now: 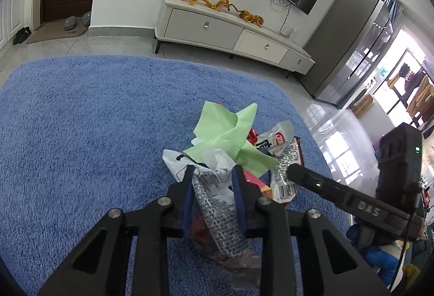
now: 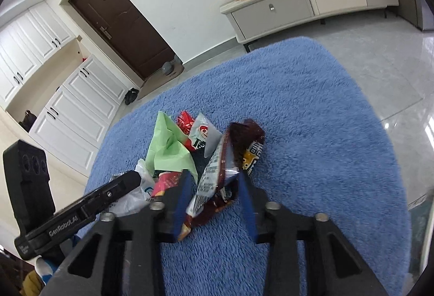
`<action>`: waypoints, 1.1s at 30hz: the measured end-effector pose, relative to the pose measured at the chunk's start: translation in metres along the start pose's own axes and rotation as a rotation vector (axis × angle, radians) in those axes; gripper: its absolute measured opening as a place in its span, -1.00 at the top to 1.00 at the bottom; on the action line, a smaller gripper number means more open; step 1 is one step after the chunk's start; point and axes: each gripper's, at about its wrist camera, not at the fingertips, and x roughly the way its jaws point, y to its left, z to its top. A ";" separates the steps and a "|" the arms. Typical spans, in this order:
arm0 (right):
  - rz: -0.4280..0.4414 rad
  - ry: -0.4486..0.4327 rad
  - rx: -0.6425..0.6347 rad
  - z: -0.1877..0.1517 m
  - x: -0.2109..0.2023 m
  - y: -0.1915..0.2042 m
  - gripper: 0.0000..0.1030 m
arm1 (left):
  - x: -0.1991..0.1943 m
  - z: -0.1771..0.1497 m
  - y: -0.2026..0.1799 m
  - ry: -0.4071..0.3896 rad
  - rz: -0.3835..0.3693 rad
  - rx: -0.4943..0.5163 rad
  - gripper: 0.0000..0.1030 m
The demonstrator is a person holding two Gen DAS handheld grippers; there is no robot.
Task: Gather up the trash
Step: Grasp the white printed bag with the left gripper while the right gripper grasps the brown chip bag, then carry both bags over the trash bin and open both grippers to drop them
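The trash pile (image 1: 233,149) sits mid-rug (image 1: 81,119). Gathering step — left gripper (image 1: 213,174) clamps a printed wrapper (image 1: 217,201); right gripper (image 2: 214,179) straddles the brown packet (image 2: 233,152), unclosed — next, squeeze.

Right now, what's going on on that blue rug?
A person is gathering a pile of snack wrappers and a green paper sheet on the blue rug. The left hand-held gripper straddles a white printed wrapper; the right hand-held gripper straddles a dark red wrapper. Whether either is clamped is unclear. No bin is visible.
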 end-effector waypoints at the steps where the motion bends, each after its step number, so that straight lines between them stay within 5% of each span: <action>1: 0.002 0.002 0.005 0.001 0.001 -0.002 0.61 | 0.000 0.000 0.000 -0.001 -0.002 0.001 0.54; 18: 0.017 -0.071 0.007 -0.016 -0.062 0.002 0.81 | -0.053 0.003 -0.019 -0.057 -0.070 -0.028 0.60; 33: -0.012 -0.314 -0.042 -0.030 -0.223 0.031 0.81 | -0.172 0.020 -0.112 -0.222 -0.130 0.088 0.60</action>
